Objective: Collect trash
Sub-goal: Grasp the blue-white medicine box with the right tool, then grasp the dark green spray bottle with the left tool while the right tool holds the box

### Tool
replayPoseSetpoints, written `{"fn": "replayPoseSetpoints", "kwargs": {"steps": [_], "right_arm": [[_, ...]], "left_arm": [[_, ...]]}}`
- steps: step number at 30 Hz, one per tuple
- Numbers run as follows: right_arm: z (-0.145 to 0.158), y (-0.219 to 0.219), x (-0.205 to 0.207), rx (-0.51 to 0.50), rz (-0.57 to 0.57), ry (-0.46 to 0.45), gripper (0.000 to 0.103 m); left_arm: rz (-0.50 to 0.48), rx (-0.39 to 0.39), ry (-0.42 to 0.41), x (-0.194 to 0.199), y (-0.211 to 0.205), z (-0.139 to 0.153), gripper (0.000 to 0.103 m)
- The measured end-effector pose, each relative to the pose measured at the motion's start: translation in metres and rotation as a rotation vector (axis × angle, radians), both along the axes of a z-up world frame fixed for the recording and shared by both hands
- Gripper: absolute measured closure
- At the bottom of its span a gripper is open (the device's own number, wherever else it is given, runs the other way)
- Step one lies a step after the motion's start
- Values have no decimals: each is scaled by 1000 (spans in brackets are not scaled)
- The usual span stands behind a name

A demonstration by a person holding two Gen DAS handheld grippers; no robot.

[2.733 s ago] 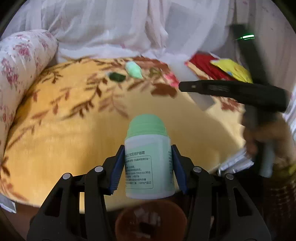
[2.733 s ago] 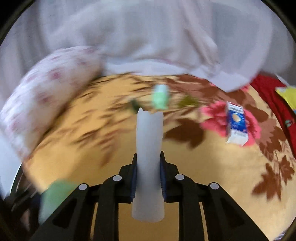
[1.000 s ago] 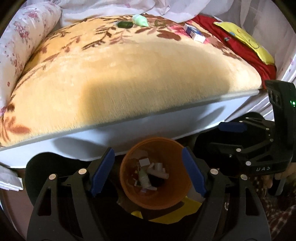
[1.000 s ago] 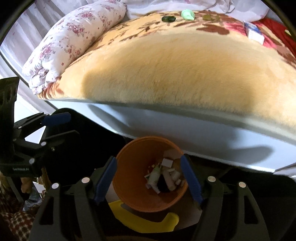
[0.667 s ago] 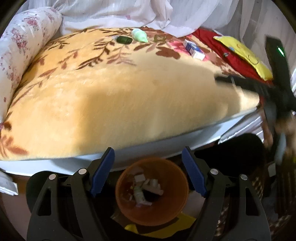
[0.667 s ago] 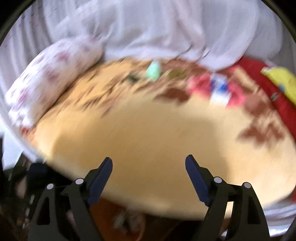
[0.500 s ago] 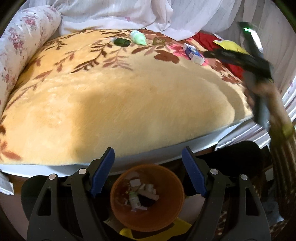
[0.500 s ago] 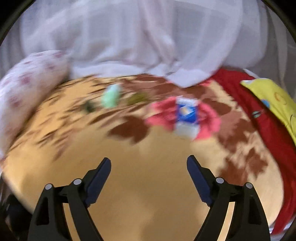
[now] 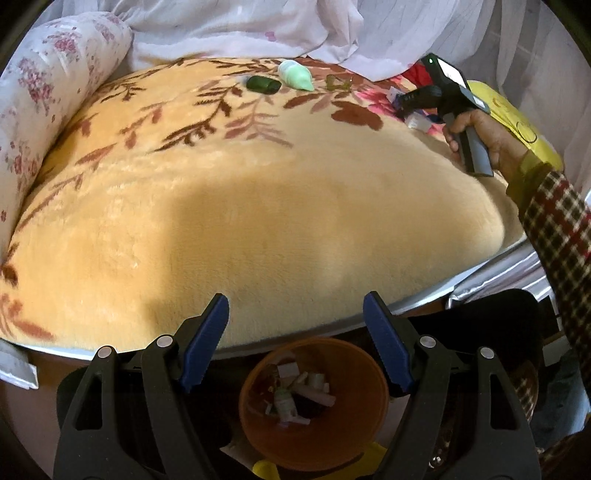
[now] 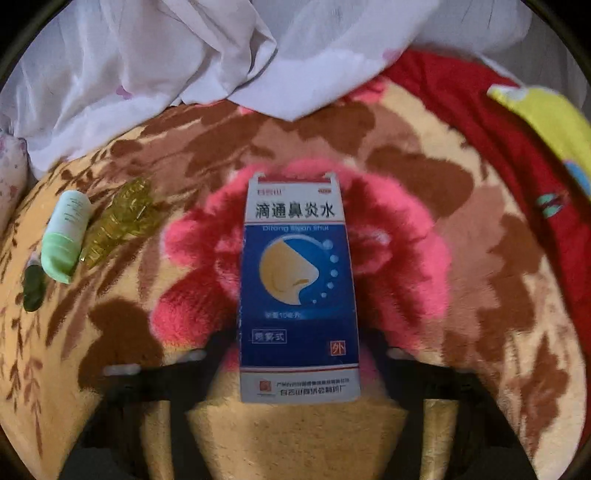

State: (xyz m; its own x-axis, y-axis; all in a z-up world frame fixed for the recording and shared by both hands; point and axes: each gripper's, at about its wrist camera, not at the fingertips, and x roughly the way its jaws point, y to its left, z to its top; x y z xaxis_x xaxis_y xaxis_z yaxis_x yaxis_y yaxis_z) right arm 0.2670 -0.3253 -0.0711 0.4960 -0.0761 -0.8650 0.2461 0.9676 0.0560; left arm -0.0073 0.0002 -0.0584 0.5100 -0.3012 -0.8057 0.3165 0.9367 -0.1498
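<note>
A blue and white medicine box [image 10: 300,288] lies flat on the pink flower of the yellow blanket [image 10: 295,435]. My right gripper [image 10: 301,339] points down at it, its blurred fingers on either side of the box's near half, jaws closing, a thin gap still showing on the right. From the left wrist view, the right gripper [image 9: 410,101] is over the box [image 9: 417,120] at the far right. My left gripper [image 9: 295,299] hangs open and empty above the orange bin [image 9: 255,424], which holds several scraps. A pale green tube [image 10: 66,236], a dark green piece [image 10: 33,284] and a yellowish clear wrapper [image 10: 122,221] lie far left.
A floral bolster pillow [image 9: 44,92] lines the bed's left side, and white sheets [image 9: 240,29] are bunched at the back. Red cloth [image 10: 498,122] and a yellow cloth [image 10: 546,122] lie at the right. A hand in a checked sleeve [image 9: 554,229] reaches over the bed's right edge.
My right gripper swung from above the bin to the far right of the bed, onto the box, and its jaws narrowed. The left gripper drifted slightly, still open; both earlier held items are gone.
</note>
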Motion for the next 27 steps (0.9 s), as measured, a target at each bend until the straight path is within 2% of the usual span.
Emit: {"fn": "replayPoseSetpoints", "kwargs": {"steps": [3,4,6,9,11,13,18,22,27], "right_arm": [[35,7,-42,57,14,-178,54],[54,15,-66,72,37,-263,54],[79,27,-104,107,77,-374,54],[102,51,-148,102,140,-487,54],[109,62,-163,73,175,-530,54],[111,70,-169,51,195,-546,54],[104,69,-167,25,214,-560,53],[100,61,-164,31,214,-556,53],[102,55,-167,32,205,-571,53]], "left_arm": [[-1,1,-30,14,-4,11,30],[4,-8,-40,24,-5,17,30],[21,-43,-59,47,-7,31,30],[55,-87,-102,93,-15,52,30],[81,-96,-113,125,-23,57,30],[130,-96,-108,165,-30,58,30],[275,-116,-36,250,-38,45,30],[363,-64,-41,293,-48,30,30],[448,-40,-16,331,-54,11,30]]}}
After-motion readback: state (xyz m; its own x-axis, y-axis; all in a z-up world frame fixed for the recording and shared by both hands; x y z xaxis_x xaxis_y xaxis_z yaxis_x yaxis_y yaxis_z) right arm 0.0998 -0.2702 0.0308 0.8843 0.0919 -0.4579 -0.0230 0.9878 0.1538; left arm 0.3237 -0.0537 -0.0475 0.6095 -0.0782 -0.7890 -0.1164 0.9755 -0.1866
